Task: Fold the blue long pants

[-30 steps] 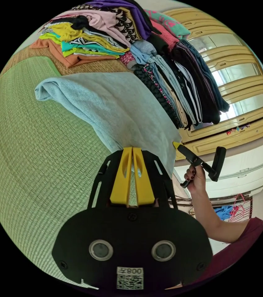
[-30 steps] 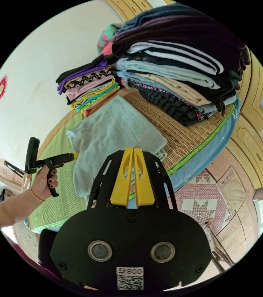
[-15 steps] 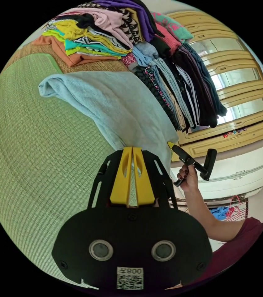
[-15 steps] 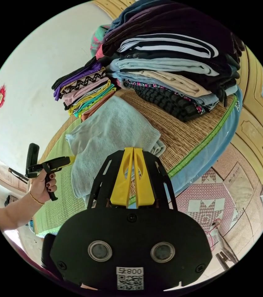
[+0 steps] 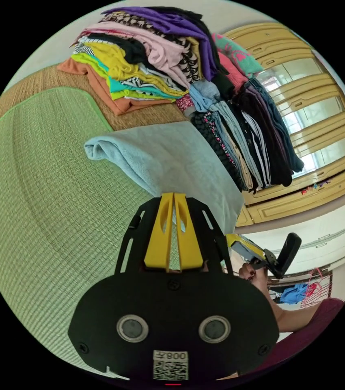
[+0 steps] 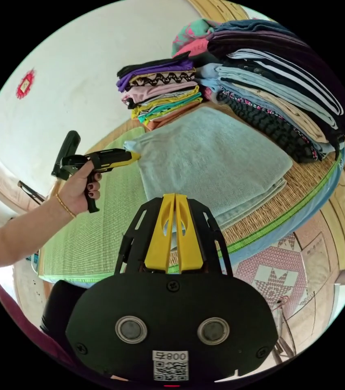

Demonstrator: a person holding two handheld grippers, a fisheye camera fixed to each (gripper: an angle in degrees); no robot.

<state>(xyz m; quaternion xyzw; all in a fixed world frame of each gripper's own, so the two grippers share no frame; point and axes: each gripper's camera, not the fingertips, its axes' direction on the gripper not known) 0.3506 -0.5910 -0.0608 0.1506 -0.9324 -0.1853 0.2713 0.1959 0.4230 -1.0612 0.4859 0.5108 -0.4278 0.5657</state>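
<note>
The blue long pants (image 6: 211, 160) lie folded into a flat rectangle on the green woven mat (image 5: 50, 211) of the bed, just beside two stacks of folded clothes (image 6: 261, 87) at about twelve and one o'clock in the right gripper view. In the left gripper view the left claw (image 5: 174, 196) is clenched, its yellow jaws together over the pants' near edge, though whether cloth is pinched between them cannot be told. The right claw (image 6: 175, 196) is likewise closed, hovering before the near hem with nothing visibly held. The fold looks nearly finished; to end it well, the person should judge whether the stepped layers along the near edge need squaring, pressing them flat rather than tugging, so the soft knit does not skew. The right gripper view shows the left claw's tip at about ten o'clock, touching or just beside the pants' far corner, and the hand (image 6: 79, 189) gripping it. The left gripper view instead shows the rounded fold at that corner and the right claw low at four o'clock, clear of the cloth.
</note>
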